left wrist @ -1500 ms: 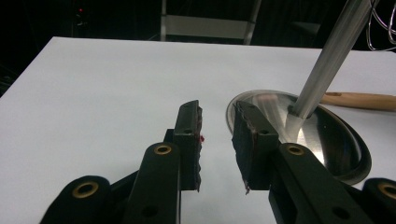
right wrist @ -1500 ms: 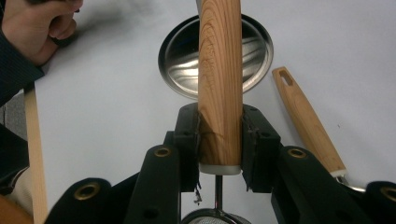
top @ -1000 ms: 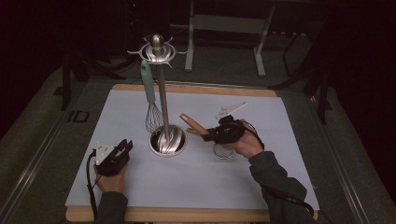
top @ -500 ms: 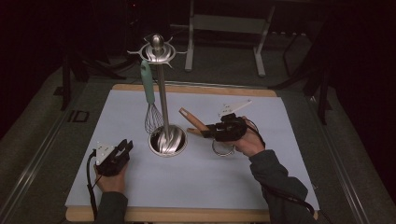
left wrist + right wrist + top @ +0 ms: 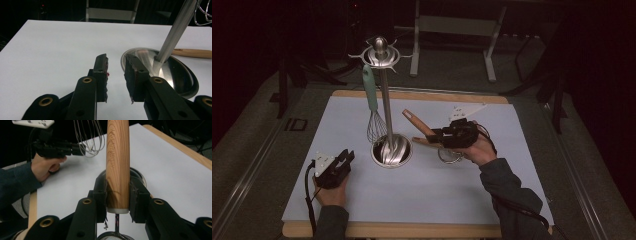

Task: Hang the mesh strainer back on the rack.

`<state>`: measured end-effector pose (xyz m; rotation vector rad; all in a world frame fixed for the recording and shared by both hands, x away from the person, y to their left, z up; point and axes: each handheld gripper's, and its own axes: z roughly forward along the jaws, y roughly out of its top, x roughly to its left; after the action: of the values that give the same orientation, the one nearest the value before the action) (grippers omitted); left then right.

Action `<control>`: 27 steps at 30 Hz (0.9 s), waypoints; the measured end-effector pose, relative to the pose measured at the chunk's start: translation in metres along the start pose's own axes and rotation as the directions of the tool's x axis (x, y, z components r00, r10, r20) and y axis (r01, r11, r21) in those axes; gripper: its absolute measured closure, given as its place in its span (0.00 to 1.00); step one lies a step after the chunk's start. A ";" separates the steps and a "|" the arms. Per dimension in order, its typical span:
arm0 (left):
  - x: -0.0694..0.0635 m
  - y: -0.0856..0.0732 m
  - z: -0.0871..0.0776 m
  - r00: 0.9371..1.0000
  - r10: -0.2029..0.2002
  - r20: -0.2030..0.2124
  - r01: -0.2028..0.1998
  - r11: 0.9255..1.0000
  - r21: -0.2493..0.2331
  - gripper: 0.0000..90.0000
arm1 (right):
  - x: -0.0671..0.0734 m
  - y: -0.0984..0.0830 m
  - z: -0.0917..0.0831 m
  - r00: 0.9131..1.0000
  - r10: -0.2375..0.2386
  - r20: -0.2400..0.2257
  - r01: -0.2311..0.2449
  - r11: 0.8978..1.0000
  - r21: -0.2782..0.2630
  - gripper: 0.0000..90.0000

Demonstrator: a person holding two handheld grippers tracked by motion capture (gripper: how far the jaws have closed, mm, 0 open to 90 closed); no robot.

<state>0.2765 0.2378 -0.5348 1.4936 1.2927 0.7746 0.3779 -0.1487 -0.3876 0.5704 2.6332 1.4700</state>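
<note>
A steel utensil stand (image 5: 384, 105) rises from a round base (image 5: 390, 151) on the pale blue mat. From its top ring hangs a whisk with a teal handle (image 5: 370, 92). My right gripper (image 5: 435, 136) is to the right of the base, shut on a wooden handle (image 5: 416, 121) that slants up and to the left. In the right gripper view the wooden handle (image 5: 117, 162) is pinched between the pads (image 5: 136, 195), with a thin metal stem below it. My left gripper (image 5: 346, 157) rests at the mat's front left, open and empty. In its own view my left gripper (image 5: 116, 72) faces the base (image 5: 172, 75).
A second wooden piece (image 5: 423, 141) lies on the mat just right of the base, and a round wire part (image 5: 451, 156) sits under my right hand. The mat (image 5: 422, 195) lies on a wooden board with dark floor around it. A metal frame (image 5: 454, 25) stands behind the table.
My right hand has shifted only slightly while gripping the wooden handle. The left hand has stayed where it was.
</note>
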 end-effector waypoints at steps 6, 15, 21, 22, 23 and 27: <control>0.000 0.000 0.000 1.000 -0.001 0.000 0.001 1.000 -0.002 0.80 | 0.003 0.007 -0.004 1.000 -0.003 -0.006 0.003 0.999 -0.037 0.79; 0.000 0.000 0.000 1.000 -0.002 0.000 0.002 1.000 -0.002 0.80 | 0.005 0.016 -0.012 1.000 -0.025 -0.018 0.023 0.997 -0.077 0.79; 0.000 0.000 0.000 1.000 -0.001 -0.001 0.001 1.000 -0.002 0.80 | 0.005 0.021 -0.020 0.999 -0.027 -0.021 0.024 0.993 -0.117 0.79; 0.000 0.000 0.000 1.000 -0.001 -0.001 0.001 1.000 -0.002 0.80 | 0.005 0.022 -0.021 0.999 -0.028 -0.021 0.025 0.992 -0.121 0.79; 0.000 0.000 0.000 1.000 -0.001 -0.001 0.001 1.000 -0.002 0.80 | 0.005 0.024 -0.022 0.999 -0.029 -0.023 0.026 0.991 -0.128 0.79; 0.000 0.000 0.000 1.000 -0.003 -0.001 0.003 1.000 -0.003 0.80 | 0.006 0.028 -0.026 0.999 -0.034 -0.025 0.030 0.988 -0.148 0.79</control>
<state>0.2763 0.2380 -0.5345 1.4886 1.2936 0.7753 0.3736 -0.1543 -0.3498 0.4950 2.5124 1.6577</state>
